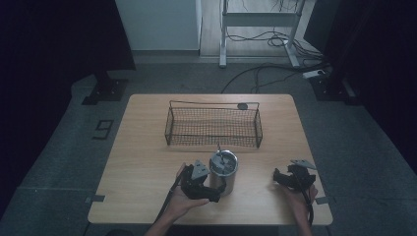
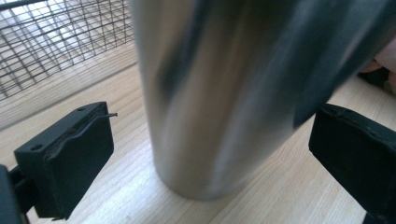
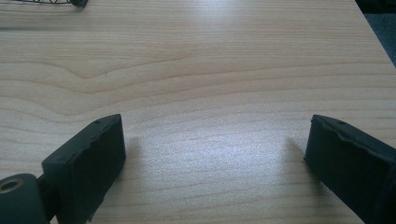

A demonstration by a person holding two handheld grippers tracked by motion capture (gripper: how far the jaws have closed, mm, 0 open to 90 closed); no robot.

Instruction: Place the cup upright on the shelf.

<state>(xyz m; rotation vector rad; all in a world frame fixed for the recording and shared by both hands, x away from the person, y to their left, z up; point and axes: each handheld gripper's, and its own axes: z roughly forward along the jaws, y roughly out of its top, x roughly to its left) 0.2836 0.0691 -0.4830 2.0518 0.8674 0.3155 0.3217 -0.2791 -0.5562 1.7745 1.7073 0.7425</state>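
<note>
A shiny steel cup [image 1: 223,169] stands upright on the wooden table [image 1: 142,162], near the front edge, with a thin metal piece sticking up out of it. My left gripper [image 1: 216,188] reaches around the cup's lower part from the left. In the left gripper view the cup [image 2: 219,93] looks blurred and stands between the two jaws of my left gripper [image 2: 210,126], with a gap on each side, so the gripper is open. My right gripper [image 1: 278,178] is at the front right of the table. It [image 3: 215,135] is open, with bare wood between its fingers.
A long black wire basket [image 1: 214,125] stands across the middle of the table behind the cup, and its mesh [image 2: 46,42] is close to my left gripper. Beyond the table are a grey floor, cables and a desk frame [image 1: 260,19].
</note>
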